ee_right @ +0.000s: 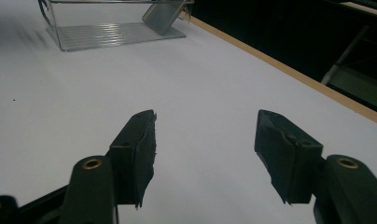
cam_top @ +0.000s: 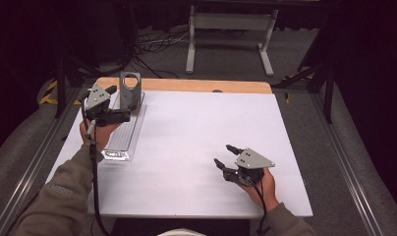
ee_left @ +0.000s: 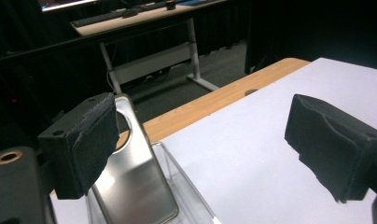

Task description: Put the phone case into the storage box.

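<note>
White tabletop (cam_top: 196, 132): metal bracket (cam_top: 129, 87) just beside left gripper's (cam_top: 119, 104) released jaws; right gripper (cam_top: 225, 156) released too.

Brushed metal bracket (ee_left: 130, 186) (glossy), clear plastic tray (cam_top: 123, 135), matt white tabletop (cam_top: 201, 147)

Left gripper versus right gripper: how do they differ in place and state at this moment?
The left gripper is at the table's far left, over the clear tray; the right gripper is at the near right over bare white tabletop. One pad of the left gripper sits beside the metal bracket standing in the tray, contact unclear; the right gripper has nothing near its jaws. Both are open and hold nothing.
</note>
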`<state>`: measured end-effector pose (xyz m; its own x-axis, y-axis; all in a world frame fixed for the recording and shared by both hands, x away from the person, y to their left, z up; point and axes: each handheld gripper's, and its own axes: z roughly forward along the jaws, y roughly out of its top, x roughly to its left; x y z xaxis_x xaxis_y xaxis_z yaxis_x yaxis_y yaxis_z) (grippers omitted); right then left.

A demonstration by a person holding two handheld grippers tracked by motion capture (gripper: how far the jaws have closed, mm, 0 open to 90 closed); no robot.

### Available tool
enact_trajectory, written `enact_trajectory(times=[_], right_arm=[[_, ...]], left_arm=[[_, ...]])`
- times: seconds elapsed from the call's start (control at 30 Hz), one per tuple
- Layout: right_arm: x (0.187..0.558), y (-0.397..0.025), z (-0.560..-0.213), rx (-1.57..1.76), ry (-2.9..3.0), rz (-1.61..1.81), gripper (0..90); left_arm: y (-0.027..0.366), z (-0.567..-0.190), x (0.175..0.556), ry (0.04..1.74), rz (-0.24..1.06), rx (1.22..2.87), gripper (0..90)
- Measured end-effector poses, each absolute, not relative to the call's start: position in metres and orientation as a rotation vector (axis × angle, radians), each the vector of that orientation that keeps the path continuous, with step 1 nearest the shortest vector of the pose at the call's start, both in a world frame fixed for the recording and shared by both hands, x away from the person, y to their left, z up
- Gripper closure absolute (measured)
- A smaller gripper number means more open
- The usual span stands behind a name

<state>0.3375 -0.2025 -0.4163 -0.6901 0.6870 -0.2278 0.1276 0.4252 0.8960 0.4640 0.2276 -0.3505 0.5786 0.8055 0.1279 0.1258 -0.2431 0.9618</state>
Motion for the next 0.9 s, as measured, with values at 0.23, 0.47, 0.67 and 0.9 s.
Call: enact_trajectory(times=[0.23, 0.47, 0.67, 0.9], right_arm=[[0.336, -0.203, -0.415, 0.685, 2.102, 1.253, 41.1], [0.334, -0.204, -0.414, 0.695, 2.097, 1.255, 38.5], [0.337, -0.206, -0.414, 0.741, 2.086, 1.249, 30.2], [0.337, -0.207, -0.414, 0.751, 2.067, 1.258, 23.6]], left_arm=[[0.222, -0.352, 0.450, 0.721, 0.780, 1.719, 9.7], [0.217, -0.355, 0.438, 0.677, 0.764, 1.714, 8.8], [0.213, -0.356, 0.430, 0.648, 0.748, 1.713, 6.3], [0.209, -0.360, 0.417, 0.610, 0.733, 1.717, 5.7]])
